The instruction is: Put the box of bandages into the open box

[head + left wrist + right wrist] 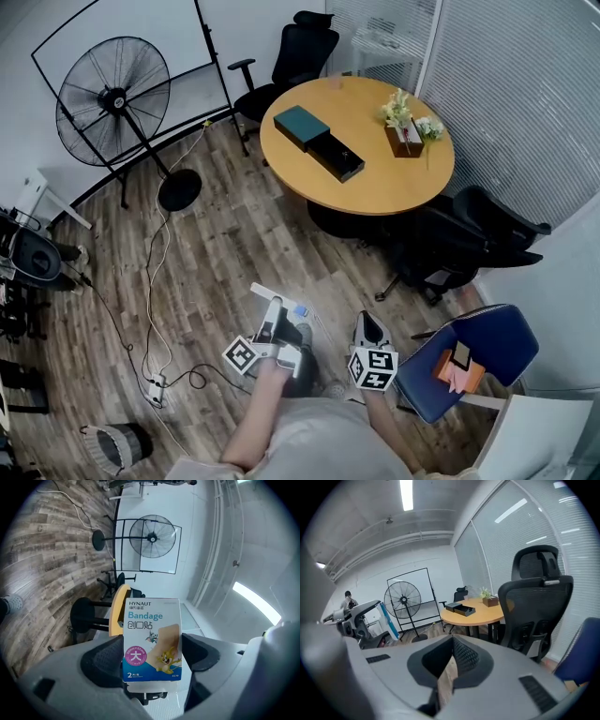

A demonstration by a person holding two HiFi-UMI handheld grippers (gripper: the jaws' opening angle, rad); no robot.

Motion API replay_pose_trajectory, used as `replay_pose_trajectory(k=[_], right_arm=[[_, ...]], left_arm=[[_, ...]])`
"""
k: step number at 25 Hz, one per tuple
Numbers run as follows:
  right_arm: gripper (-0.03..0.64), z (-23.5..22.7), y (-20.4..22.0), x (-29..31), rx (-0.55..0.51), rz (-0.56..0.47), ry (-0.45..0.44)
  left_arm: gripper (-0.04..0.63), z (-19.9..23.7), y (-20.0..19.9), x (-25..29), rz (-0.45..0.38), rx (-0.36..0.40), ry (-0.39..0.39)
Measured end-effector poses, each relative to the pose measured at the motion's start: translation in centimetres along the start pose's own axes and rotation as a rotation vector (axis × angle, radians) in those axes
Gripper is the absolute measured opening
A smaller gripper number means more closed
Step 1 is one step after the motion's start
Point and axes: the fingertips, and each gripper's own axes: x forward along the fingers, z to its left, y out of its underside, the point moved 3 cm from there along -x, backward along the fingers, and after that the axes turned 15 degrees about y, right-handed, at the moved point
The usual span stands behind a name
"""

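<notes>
You stand on a wooden floor (216, 244), well apart from the round table (375, 183) ahead of you. A fan (112, 98) stands on the floor to the table's left, and a black chair (469, 234) is pushed against the table's near right edge. The open box (336, 157) lies on the table near its left edge, its black tray just beside a teal lid (301, 125). A flower planter (405, 136) sits by the table's right edge.

Your left gripper (152, 653) is low in front of you, over the floor. Its jaws are closed onto the bandage box (152, 639), one pad on each narrow side. The box stands upright between them, its printed face toward the camera and its upper half rising clear of the pads.

Your right gripper (451, 656) is just beside the left one, with its jaws drawn nearly together and nothing between them.
</notes>
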Motion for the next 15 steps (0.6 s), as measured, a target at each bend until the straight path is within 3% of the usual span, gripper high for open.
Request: replay_pose_trajectory(k=[5, 9, 15], right_arm=[[-0.015, 3.8, -2.8, 3.3, -0.024, -0.032, -0.188], [-0.006, 4.9, -6.0, 5.9, -0.028, -0.127, -0.186], [-0.006, 6.2, -8.6, 10.1, -0.037, -0.182, -0.163]], left_arm=[[0.356, 1.6, -2.7, 4.2, -0.007, -0.005, -0.001], [0.356, 3.0, -5.1, 7.8, -0.015, -0.014, 0.008], [0.356, 4.3, -7.8, 12.9, 0.007, -0.054, 0.053]])
